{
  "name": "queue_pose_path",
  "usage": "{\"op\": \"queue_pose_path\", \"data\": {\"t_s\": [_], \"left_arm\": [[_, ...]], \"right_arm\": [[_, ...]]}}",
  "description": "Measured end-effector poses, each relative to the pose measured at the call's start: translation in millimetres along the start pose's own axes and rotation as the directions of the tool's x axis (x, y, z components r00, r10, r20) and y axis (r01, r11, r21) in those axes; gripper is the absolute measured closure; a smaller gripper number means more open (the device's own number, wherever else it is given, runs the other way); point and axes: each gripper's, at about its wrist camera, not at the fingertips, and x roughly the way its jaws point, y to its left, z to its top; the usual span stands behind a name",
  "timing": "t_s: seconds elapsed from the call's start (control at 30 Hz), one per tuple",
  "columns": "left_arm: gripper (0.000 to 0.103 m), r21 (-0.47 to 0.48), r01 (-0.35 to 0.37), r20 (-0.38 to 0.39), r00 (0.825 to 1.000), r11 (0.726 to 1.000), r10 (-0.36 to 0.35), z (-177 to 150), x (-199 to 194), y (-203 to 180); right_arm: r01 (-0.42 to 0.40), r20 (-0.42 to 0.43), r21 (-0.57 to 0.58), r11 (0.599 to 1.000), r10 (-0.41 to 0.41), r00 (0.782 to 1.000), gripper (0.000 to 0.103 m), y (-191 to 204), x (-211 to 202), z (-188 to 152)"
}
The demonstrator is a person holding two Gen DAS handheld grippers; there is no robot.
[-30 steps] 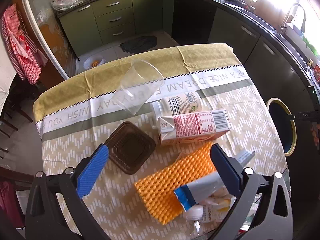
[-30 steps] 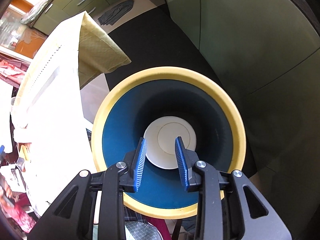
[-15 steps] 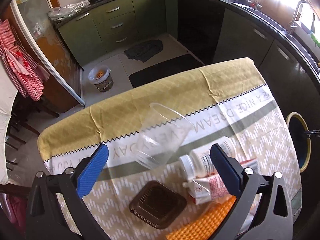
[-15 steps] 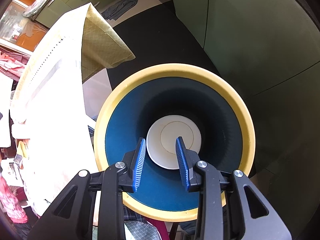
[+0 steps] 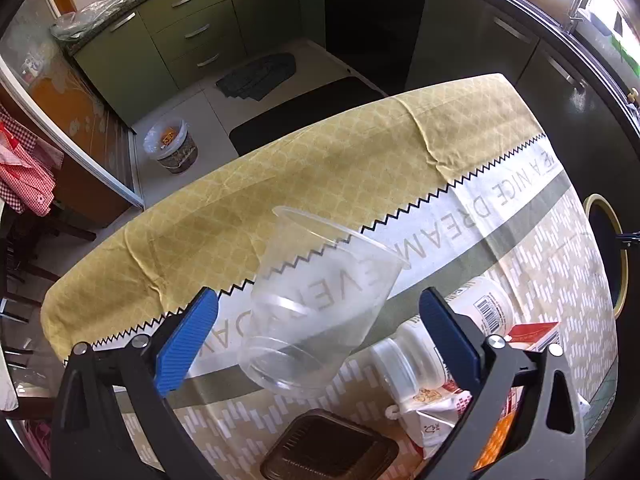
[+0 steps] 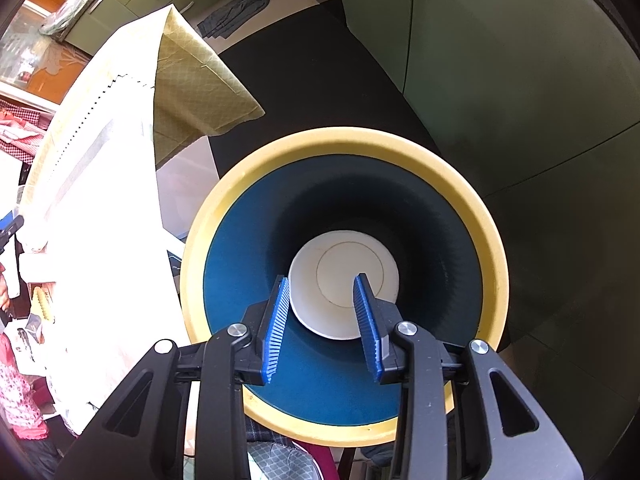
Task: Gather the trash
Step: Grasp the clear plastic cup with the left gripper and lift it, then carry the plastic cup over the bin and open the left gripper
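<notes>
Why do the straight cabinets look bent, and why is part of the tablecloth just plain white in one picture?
Left wrist view: the fisheye lens bows the cabinets and table edge, and sun blows out the window corner. Right wrist view: sunlight overexposes the tablecloth to white, while the bin falls into shadow around the pale disc at its bottom; both pictures are sharp, dark at the corners.
</notes>
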Motion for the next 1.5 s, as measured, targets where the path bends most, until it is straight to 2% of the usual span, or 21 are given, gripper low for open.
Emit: {"op": "queue_pose_path", "data": {"t_s": [0.03, 0.07, 0.1, 0.2, 0.3, 0.47, 0.6, 0.7, 0.8, 0.97, 1.03, 1.13, 1.23, 1.37, 1.5], "left_arm": [[0.018, -0.005, 0.012, -0.006, 1.000, 1.000, -0.012, 1.1, 3.8, 0.7], [0.029, -0.016, 0.025, -0.016, 1.000, 1.000, -0.026, 1.2, 7.2, 1.0], [0.034, -0.032, 0.037, -0.022, 0.999, 0.999, -0.037, 1.1, 10.0, 2.7], [0.036, -0.055, 0.056, -0.010, 0.998, 0.997, -0.057, -1.0, 8.7, 7.5], [0.036, -0.063, 0.045, 0.014, 0.999, 0.997, -0.045, -4.2, -3.4, 9.9], [0.036, -0.060, 0.033, 0.088, 0.996, 0.998, -0.027, -4.5, -47.1, 5.0], [0.036, -0.017, 0.049, 0.119, 0.992, 0.999, -0.047, -5.9, -82.4, -20.9], [0.036, 0.057, 0.080, 0.121, 0.989, 0.995, -0.087, -7.4, -103.3, -64.3], [0.036, 0.166, 0.136, 0.114, 0.981, 0.977, -0.157, -9.6, -115.1, -128.2], [0.036, 0.338, 0.257, 0.060, 0.954, 0.905, -0.293, -3.9, -111.9, -252.5], [0.035, 0.396, 0.288, 0.021, 0.946, 0.872, -0.323, 0.7, -101.2, -301.8], [0.035, 0.453, 0.316, -0.042, 0.941, 0.833, -0.334, 3.2, -75.2, -365.7], [0.035, 0.486, 0.326, -0.106, 0.943, 0.811, -0.316, 3.6, -42.1, -416.2], [0.034, 0.499, 0.331, -0.173, 0.944, 0.801, -0.282, 2.0, 0.0, -456.0], [0.032, 0.518, 0.294, -0.180, 0.955, 0.803, -0.234, -1.6, 20.1, -473.7]], "right_arm": [[-0.002, -0.001, -0.003, 1.000, 0.002, 1.000, 0.069, 1.4, 0.3, -0.6], [-0.004, -0.001, -0.007, 1.000, 0.004, 1.000, 0.069, 2.4, 0.1, -1.3], [-0.005, -0.001, -0.010, 1.000, 0.005, 1.000, 0.069, 3.5, 0.0, -1.9], [-0.013, 0.002, -0.016, 1.000, 0.013, 1.000, 0.069, 3.0, -2.7, -3.6], [-0.032, 0.018, -0.017, 0.999, 0.032, 0.999, 0.069, -0.3, -8.8, -5.7], [-0.068, 0.053, -0.014, 0.998, 0.069, 0.996, 0.069, -7.4, -22.0, -13.1], [-0.091, 0.072, -0.023, 0.996, 0.092, 0.993, 0.069, -11.8, -31.6, -23.1], [-0.091, 0.087, -0.030, 0.995, 0.094, 0.992, 0.069, -17.0, -39.8, -31.3], [-0.092, 0.107, -0.033, 0.995, 0.095, 0.990, 0.069, -26.6, -49.3, -42.6], [-0.102, 0.143, -0.023, 0.995, 0.104, 0.984, 0.069, -49.0, -64.2, -62.1], [-0.102, 0.151, -0.016, 0.995, 0.103, 0.983, 0.069, -59.4, -68.2, -70.8], [-0.098, 0.158, -0.007, 0.995, 0.098, 0.983, 0.069, -73.7, -73.3, -84.1], [-0.096, 0.167, 0.005, 0.995, 0.094, 0.981, 0.069, -86.6, -80.1, -96.1], [-0.098, 0.180, 0.014, 0.995, 0.094, 0.979, 0.068, -101.2, -88.0, -104.6], [-0.102, 0.188, 0.009, 0.995, 0.098, 0.977, 0.066, -108.9, -95.3, -113.7]]}}
